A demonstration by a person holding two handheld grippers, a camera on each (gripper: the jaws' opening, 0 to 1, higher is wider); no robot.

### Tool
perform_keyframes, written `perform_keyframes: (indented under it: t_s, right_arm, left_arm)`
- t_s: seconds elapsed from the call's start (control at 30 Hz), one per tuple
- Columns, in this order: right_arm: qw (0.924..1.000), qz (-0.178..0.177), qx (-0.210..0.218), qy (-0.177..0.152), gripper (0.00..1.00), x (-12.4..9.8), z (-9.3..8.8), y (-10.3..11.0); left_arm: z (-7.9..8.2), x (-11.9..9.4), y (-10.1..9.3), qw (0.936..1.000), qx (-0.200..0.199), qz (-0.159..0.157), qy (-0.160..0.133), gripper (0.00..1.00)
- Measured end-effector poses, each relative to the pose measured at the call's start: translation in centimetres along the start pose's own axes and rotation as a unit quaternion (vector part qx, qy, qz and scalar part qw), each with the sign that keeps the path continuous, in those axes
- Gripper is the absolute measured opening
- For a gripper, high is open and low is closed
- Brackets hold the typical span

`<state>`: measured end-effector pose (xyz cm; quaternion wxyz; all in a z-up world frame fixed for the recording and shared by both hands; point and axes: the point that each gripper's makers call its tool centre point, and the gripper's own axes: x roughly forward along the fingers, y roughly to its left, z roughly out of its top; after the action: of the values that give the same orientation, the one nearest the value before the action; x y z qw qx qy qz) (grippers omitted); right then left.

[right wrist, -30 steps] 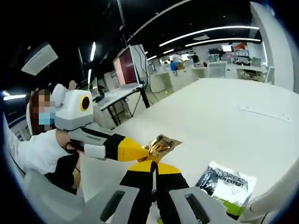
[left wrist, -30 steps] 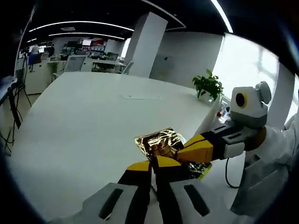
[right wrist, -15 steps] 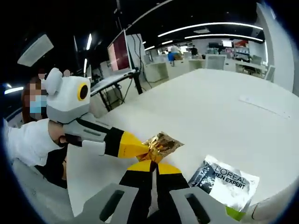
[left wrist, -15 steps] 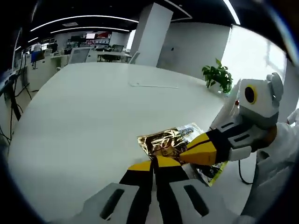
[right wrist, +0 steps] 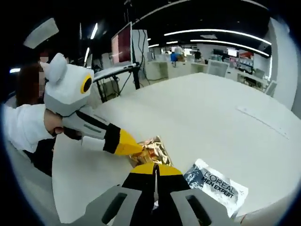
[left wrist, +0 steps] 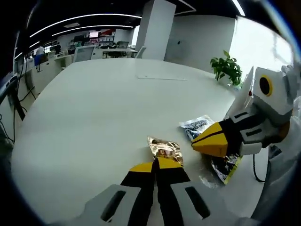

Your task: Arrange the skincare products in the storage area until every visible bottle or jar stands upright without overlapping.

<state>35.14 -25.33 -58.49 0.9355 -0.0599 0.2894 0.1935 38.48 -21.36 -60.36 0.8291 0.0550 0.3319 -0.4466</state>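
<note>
We see the left gripper (left wrist: 156, 165) closed on the near edge of the gold foil sachet (left wrist: 165, 149), which lies on the white table (left wrist: 94, 117). The right gripper (right wrist: 155, 167) has its jaws pressed together, with its tips at the same sachet; we cannot tell if it grips it. The black-and-white L'Oreal sachet (right wrist: 215, 181) lies just beside.
</note>
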Motion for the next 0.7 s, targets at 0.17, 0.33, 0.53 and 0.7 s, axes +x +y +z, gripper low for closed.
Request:
perform_keyframes:
  t_s: [0.17, 0.33, 0.53, 0.7]
  right_arm:
    - [0.9983, 0.022, -0.050, 0.021, 0.13, 1.0, -0.4, 1.8]
    - [0.9928, 0.028, -0.112, 0.034, 0.13, 2.8, -0.7, 2.3]
    - [0.9888, 0.042, -0.136, 0.046, 0.21, 3.8, -0.7, 2.0]
    - [0.9846, 0.058, -0.155, 0.056, 0.22, 3.9, -1.0, 1.7]
  left_arm:
    - [-0.1, 0.3, -0.1, 0.9999, -0.015, 0.005, 0.003, 0.00]
    - [0.0, 0.7, -0.1, 0.9999, -0.015, 0.004, 0.003, 0.00]
    - [0.0, 0.7, -0.4, 0.9997, -0.023, -0.002, 0.001, 0.00]
    - [-0.3, 0.9, -0.2, 0.9997, -0.023, 0.000, 0.008, 0.00]
